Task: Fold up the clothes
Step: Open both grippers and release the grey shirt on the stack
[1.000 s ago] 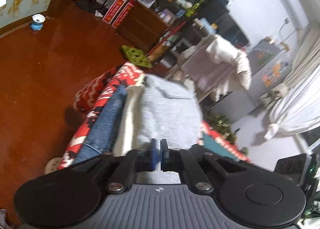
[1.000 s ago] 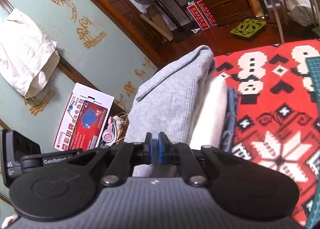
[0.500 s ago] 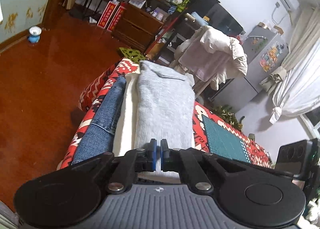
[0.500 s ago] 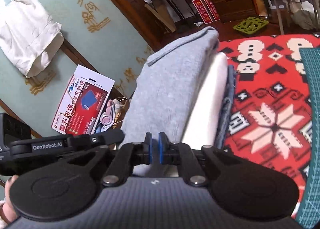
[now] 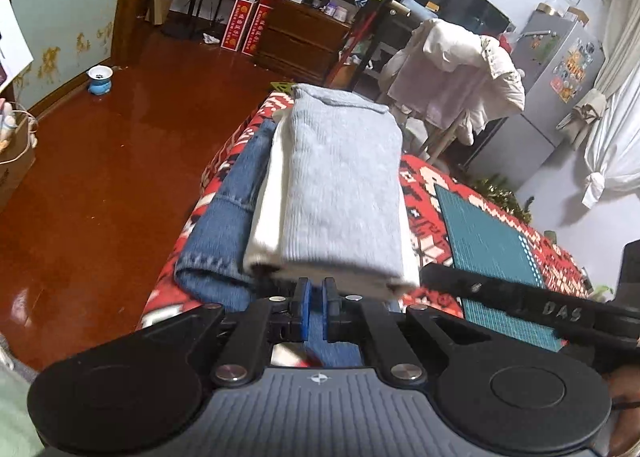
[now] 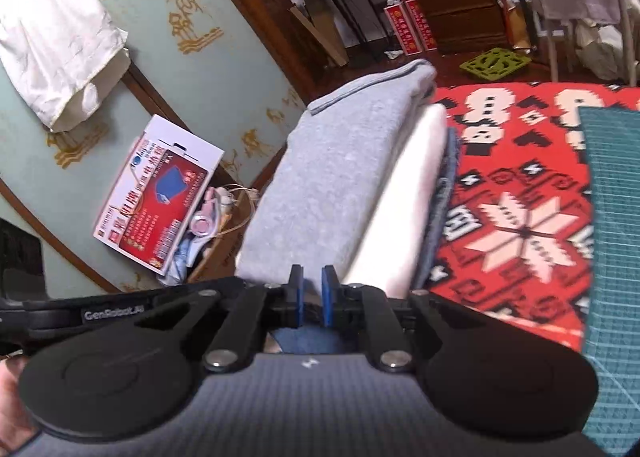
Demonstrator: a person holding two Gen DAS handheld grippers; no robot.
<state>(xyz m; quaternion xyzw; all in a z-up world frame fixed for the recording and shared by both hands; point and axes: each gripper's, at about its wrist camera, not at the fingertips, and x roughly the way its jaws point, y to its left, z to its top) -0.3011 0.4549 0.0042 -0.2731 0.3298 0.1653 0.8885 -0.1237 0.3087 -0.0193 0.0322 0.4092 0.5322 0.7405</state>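
Left claw (image 5: 315, 297): black linked arms, silver screws, blue pads (image 5: 305, 305), ribbed grey housing between round black discs. Right claw (image 6: 311, 289): same build, white "GenRobot.AI" lettering on a black bar, "DAS" embossed alongside.

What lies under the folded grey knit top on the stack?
Under the folded grey knit top lies a folded white garment, then folded blue jeans on the red patterned cloth. Their covered parts stay hidden.
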